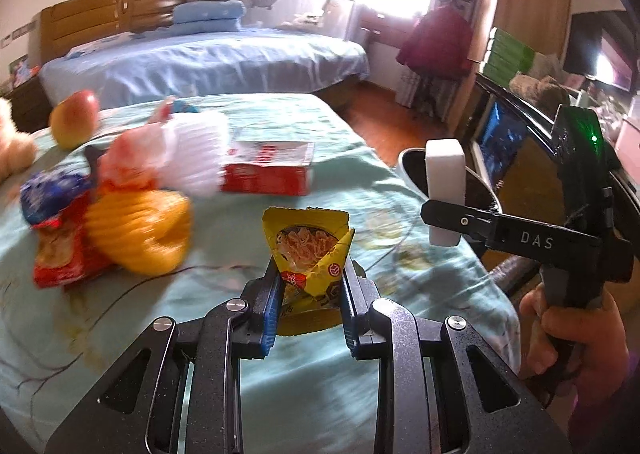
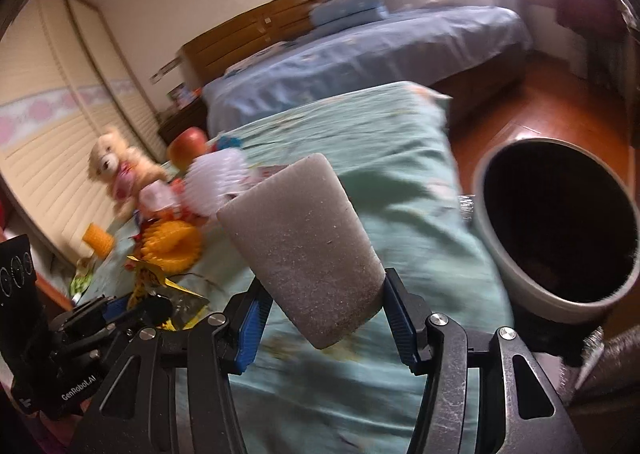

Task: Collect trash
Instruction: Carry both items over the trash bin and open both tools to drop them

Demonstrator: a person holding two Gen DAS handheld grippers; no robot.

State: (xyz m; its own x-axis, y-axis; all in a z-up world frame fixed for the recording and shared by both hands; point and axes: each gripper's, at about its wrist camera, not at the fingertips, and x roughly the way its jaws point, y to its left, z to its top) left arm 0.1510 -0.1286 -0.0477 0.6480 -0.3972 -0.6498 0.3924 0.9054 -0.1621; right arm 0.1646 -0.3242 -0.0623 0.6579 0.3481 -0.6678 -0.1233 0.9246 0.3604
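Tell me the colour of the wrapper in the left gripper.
Yellow wrapper, clearest in the left wrist view.

both hand-held grippers (image 1: 310,294) (image 2: 320,318) clamped on loads.

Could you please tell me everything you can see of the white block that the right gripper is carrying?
The white block is a thick rectangular slab with rounded corners; it looks like foam or sponge, with a grainy, speckled surface. It is clamped at its lower end between the blue pads of the right gripper, sticking up and tilted. It hangs above the green bedspread, touching nothing else, with the dark-lined bin close by.
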